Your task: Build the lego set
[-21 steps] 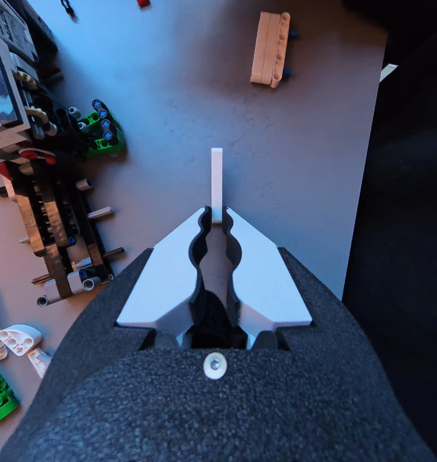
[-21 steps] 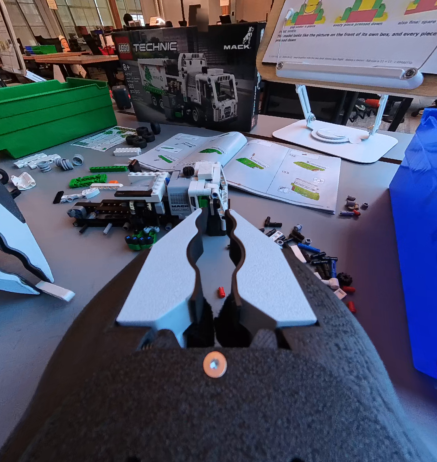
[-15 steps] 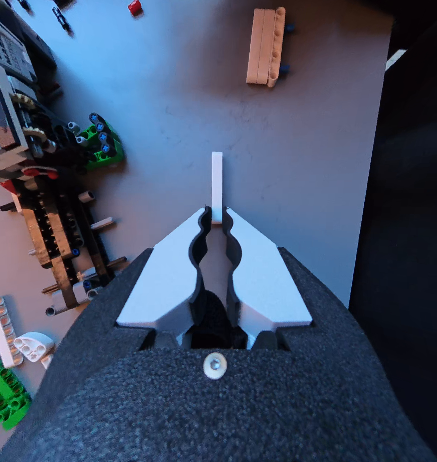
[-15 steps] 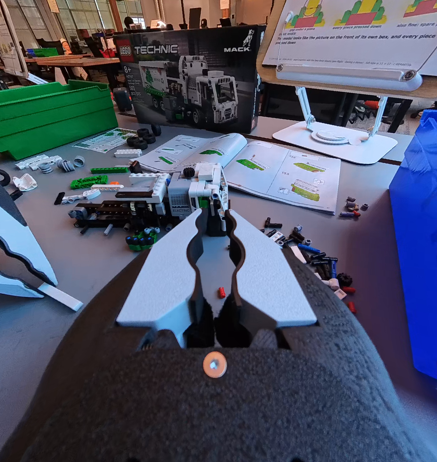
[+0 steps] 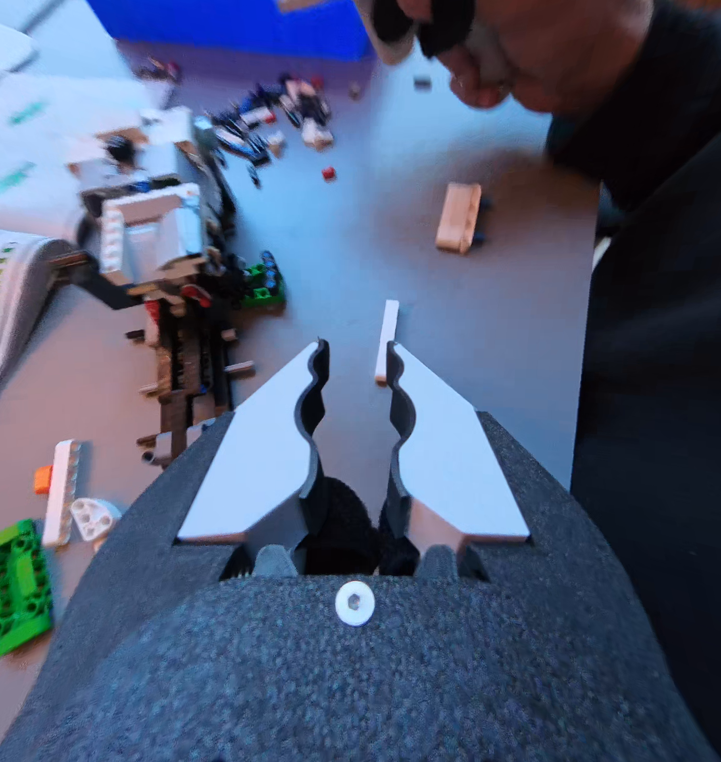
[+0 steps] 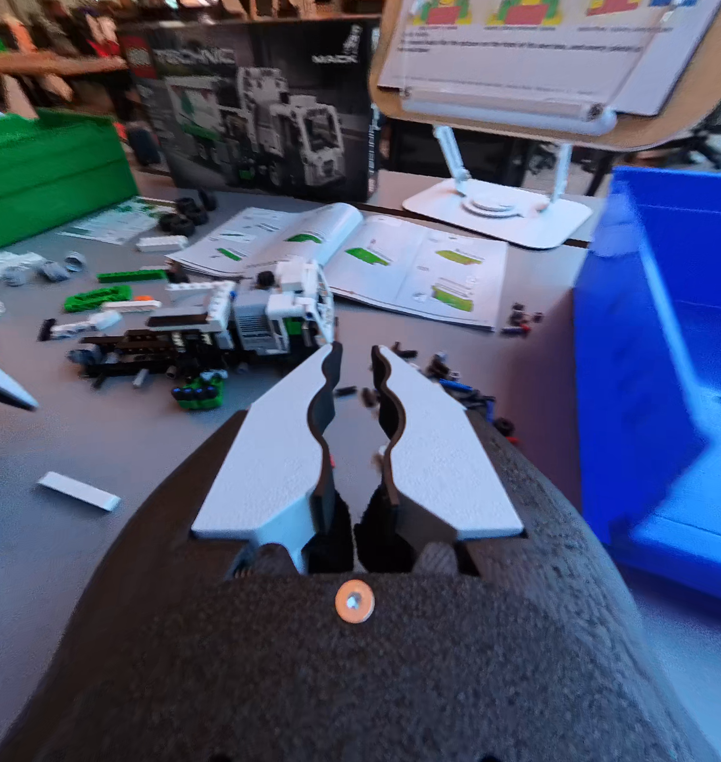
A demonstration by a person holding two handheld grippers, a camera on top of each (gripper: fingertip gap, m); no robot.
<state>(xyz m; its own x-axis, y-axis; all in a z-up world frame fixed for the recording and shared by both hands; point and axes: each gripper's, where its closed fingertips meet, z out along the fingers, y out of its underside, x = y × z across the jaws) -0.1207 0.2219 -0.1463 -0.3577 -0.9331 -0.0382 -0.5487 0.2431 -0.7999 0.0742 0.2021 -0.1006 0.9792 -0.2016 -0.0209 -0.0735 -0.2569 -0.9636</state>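
My left gripper (image 5: 358, 346) is open and empty over the grey table. A flat white tile (image 5: 386, 342) lies on the table just beside its right fingertip; it also shows in the right wrist view (image 6: 78, 490). The partly built white and black truck (image 5: 165, 255) lies to the left and shows ahead of my right gripper (image 6: 235, 330). My right gripper (image 6: 356, 348) is slightly open and empty, low over the table near the truck's cab. A small green and black sub-assembly (image 5: 264, 284) (image 6: 198, 391) sits beside the chassis.
An open instruction booklet (image 6: 350, 255), the set's box (image 6: 268, 107) and a green bin (image 6: 49, 173) stand behind. A blue bin (image 6: 659, 350) walls the right. Loose pins (image 5: 284, 111) and a pale beam block (image 5: 457, 218) lie near the table edge (image 5: 589, 330). A person's hand (image 5: 515, 49) is above. Some 20 centimeters of space lies between my two pairs of fingers.
My left gripper has opened and let go of the white tile, which now lies flat on the table. Its view has tilted up. My right gripper has shifted slightly and stays empty.
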